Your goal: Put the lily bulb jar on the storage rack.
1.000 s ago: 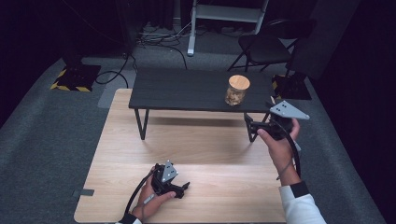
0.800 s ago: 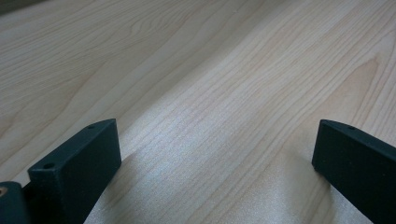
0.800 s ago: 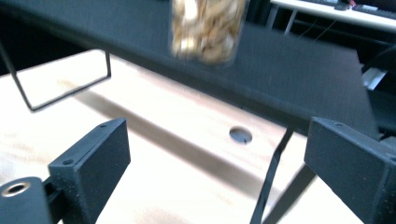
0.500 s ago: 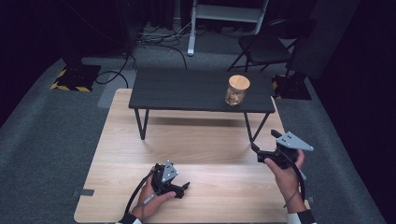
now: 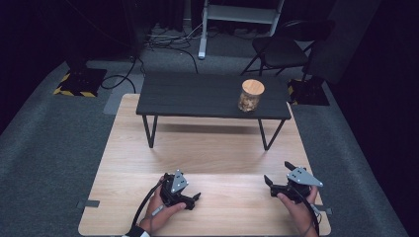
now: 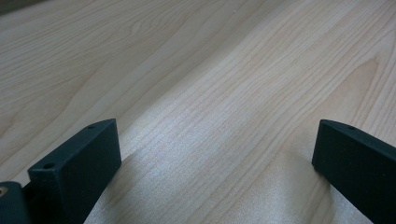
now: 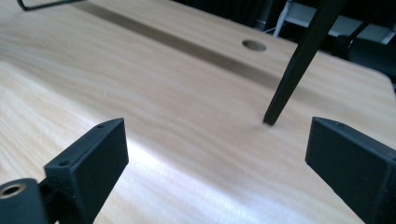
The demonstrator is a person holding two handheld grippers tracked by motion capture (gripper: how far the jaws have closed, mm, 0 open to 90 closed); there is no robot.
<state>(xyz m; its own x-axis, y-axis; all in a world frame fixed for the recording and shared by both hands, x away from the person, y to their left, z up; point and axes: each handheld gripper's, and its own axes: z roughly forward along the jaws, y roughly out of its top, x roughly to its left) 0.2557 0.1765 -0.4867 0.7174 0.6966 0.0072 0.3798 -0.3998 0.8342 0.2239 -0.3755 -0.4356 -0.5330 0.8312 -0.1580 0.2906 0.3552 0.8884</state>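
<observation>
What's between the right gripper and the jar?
Bare wooden table, then the black stand's front edge and leg, seen from the high view. The right gripper stays open; jar.

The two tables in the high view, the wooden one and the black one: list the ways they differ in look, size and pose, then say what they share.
The wooden table is pale with visible grain; the black table is dark and matte. The wooden table is larger and lies beneath; the black table stands on it on thin legs. The black table carries a jar; the wooden table has both grippers low over its near end. Both tops are rectangular and flat.
</observation>
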